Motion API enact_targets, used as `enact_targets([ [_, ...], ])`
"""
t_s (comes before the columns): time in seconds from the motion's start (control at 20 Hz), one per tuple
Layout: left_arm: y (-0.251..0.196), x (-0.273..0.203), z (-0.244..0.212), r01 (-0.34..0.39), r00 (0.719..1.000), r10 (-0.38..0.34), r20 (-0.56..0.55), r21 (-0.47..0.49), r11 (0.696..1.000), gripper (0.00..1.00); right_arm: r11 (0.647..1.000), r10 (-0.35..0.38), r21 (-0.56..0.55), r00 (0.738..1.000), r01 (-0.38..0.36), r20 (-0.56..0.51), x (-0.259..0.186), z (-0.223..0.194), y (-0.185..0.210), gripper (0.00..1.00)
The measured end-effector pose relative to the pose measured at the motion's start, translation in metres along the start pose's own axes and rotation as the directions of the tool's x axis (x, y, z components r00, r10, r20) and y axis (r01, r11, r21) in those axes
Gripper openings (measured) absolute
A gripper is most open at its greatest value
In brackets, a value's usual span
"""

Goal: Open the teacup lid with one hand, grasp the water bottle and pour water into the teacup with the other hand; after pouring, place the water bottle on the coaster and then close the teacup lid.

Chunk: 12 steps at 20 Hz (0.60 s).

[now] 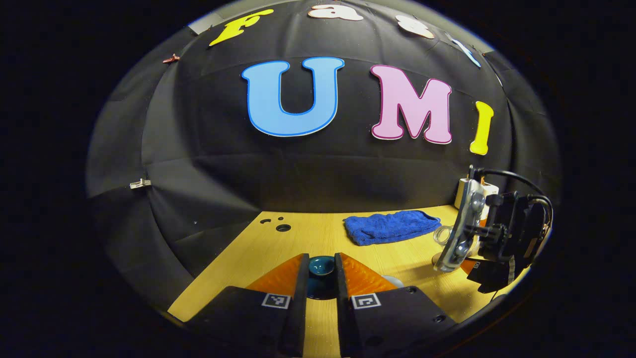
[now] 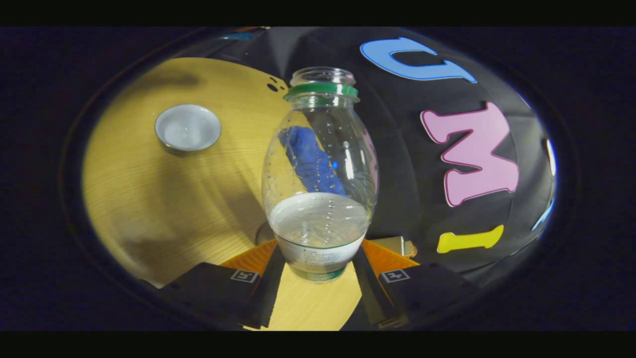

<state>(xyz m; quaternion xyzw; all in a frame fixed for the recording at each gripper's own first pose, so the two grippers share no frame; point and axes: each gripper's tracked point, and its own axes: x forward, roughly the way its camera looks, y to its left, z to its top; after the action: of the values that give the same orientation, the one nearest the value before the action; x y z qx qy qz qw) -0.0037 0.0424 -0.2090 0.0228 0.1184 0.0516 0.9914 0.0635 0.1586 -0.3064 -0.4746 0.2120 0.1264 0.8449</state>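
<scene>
In the left gripper view, your left gripper (image 1: 320, 278) holds the dark teal lid (image 1: 321, 268) between its two fingers, both pressing on it, above the wooden table (image 1: 308, 238). A blue towel (image 1: 390, 226) lies on the table farther back, near the wall. To the right you see your other gripper (image 1: 459, 238) with its black camera mount and cables, and part of the clear bottle next to it; a pale rounded edge peeks out just right of your fingers, too hidden to name. In the right gripper view, your right gripper (image 2: 318, 266) is clamped on the lower part of the bottle (image 2: 320, 174), fingers on both sides of its label. The bottle is uncapped, with a green ring at its neck, and holds water in its lower part. The cup (image 2: 188, 128) stands open on the table to the upper left, well apart from the bottle, with a pale inside. The towel shows through the bottle's clear wall.
</scene>
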Motion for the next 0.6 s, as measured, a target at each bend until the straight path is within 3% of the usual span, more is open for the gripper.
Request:
enact_targets([
  [0.2,0.004,-0.001,-0.001,-0.007,1.0,0.007,0.001,-0.007,1.0,0.27,0.995,-0.004,-0.096,1.0,0.003,-0.02,0.006,0.003,0.01,0.74],
  [0.55,0.007,-0.001,-0.007,-0.009,1.0,0.009,-0.007,-0.016,1.0,0.3,0.971,-0.046,-0.236,0.999,0.04,-0.02,0.012,0.006,0.011,0.74],
  [0.6,0.008,-0.001,-0.007,-0.01,1.0,0.01,-0.008,-0.018,1.0,0.27,0.967,-0.056,-0.25,0.998,0.049,-0.02,0.012,0.004,0.008,0.74],
])
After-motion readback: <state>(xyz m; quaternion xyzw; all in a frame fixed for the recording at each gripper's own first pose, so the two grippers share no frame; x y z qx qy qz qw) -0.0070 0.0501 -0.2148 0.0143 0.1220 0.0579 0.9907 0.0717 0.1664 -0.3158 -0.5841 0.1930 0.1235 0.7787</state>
